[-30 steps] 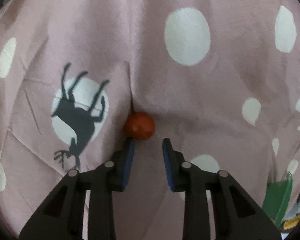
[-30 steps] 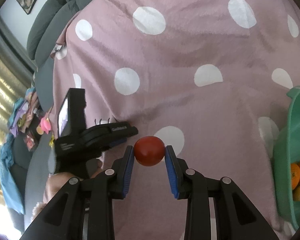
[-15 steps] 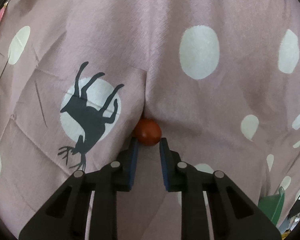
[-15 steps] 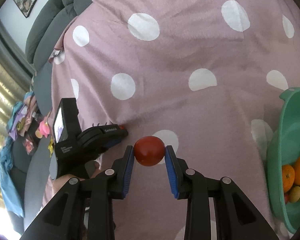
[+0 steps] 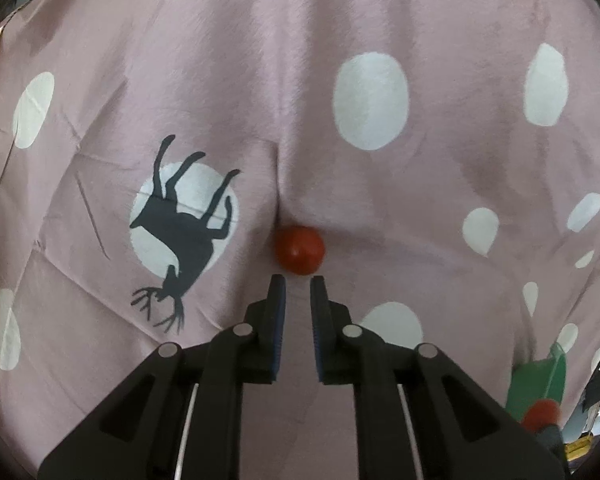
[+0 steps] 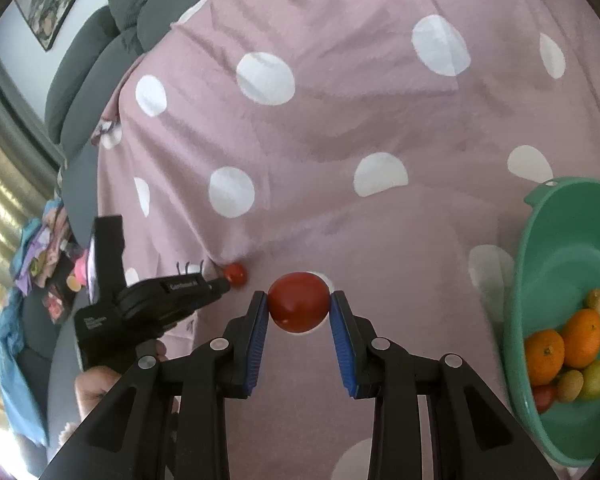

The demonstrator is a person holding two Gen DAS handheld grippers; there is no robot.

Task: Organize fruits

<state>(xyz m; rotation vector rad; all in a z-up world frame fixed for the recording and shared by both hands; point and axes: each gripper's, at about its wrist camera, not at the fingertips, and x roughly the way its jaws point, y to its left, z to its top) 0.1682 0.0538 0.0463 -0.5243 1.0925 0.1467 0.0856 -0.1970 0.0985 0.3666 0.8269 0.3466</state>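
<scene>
A small red tomato [image 5: 299,250] lies in a fold of the pink spotted cloth, just beyond the tips of my left gripper [image 5: 298,285]. The left jaws stand narrowly apart and hold nothing. The same small tomato [image 6: 235,273] shows in the right wrist view at the left gripper's tip [image 6: 216,286]. My right gripper [image 6: 299,304] is shut on a larger red tomato [image 6: 299,301] and holds it above the cloth. A green bowl [image 6: 518,292] with oranges [image 6: 562,346] and other small fruits stands at the right.
The pink cloth [image 6: 340,128] with white dots covers a sofa, with grey cushions [image 6: 100,48] at the back left. A deer print [image 5: 182,232] lies left of the small tomato. The green bowl's edge [image 5: 540,380] shows at the left view's lower right.
My left gripper's jaws have narrowed and its tips now sit just short of the small tomato. My right gripper has carried the larger tomato toward the green bowl, which shows more fully.
</scene>
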